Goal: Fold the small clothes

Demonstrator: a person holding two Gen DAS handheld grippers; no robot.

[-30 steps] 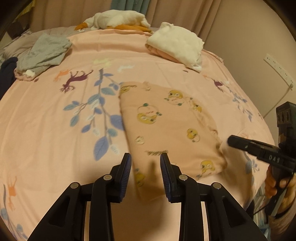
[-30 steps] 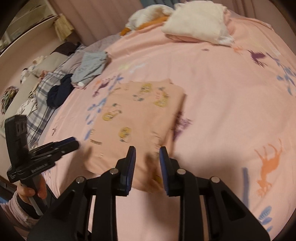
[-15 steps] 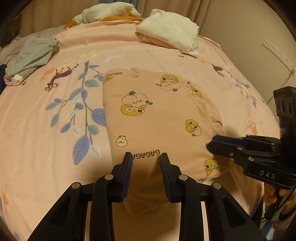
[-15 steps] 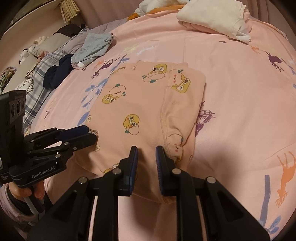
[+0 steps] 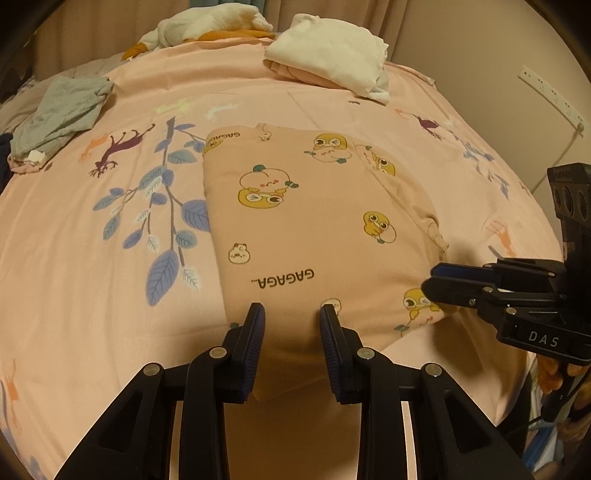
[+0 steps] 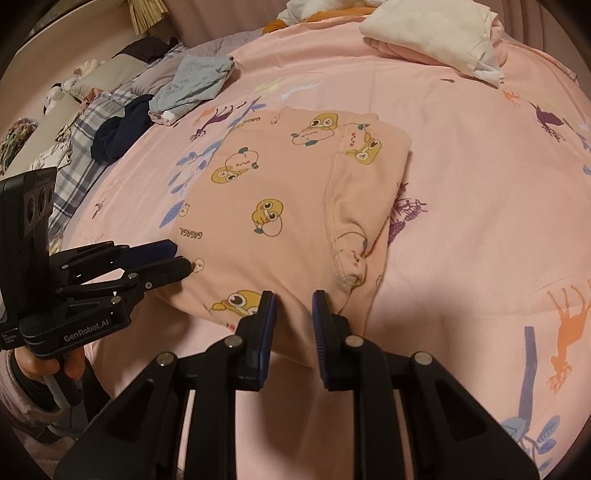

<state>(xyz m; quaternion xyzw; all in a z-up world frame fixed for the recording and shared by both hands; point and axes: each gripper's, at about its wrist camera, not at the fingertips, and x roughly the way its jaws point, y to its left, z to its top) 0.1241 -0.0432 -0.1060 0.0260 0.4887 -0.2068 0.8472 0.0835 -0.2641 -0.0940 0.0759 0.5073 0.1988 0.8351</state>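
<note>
From the left wrist view, the peach garment [image 5: 317, 229], printed with yellow ducks and the word GAGAGA, lies folded flat in the middle of the pink bedsheet [image 5: 92, 277]. The left gripper [image 5: 291, 317] sits at six o'clock with its jaws apart, the garment's near hem lying between and under the blue pads, nothing pinched. At three o'clock the right gripper [image 5: 428, 280] reaches in from the side to the garment's near right corner; from here I cannot tell how far its jaws are parted. A cream folded pile [image 5: 332, 62] rests at twelve o'clock, a grey garment [image 5: 62, 110] at ten.

From the right wrist view, the same garment [image 6: 288, 206] fills the centre, a sleeve folded over along its right side. The right gripper [image 6: 293, 306] at six o'clock has its jaws apart over the near hem, gripping nothing. At nine o'clock the left gripper [image 6: 177, 258] points at the garment's near left edge, its two fingers slightly separated. The grey garment [image 6: 195, 85] and a dark navy item [image 6: 118, 129] lie at eleven o'clock, the cream pile [image 6: 436, 33] at one.
</note>
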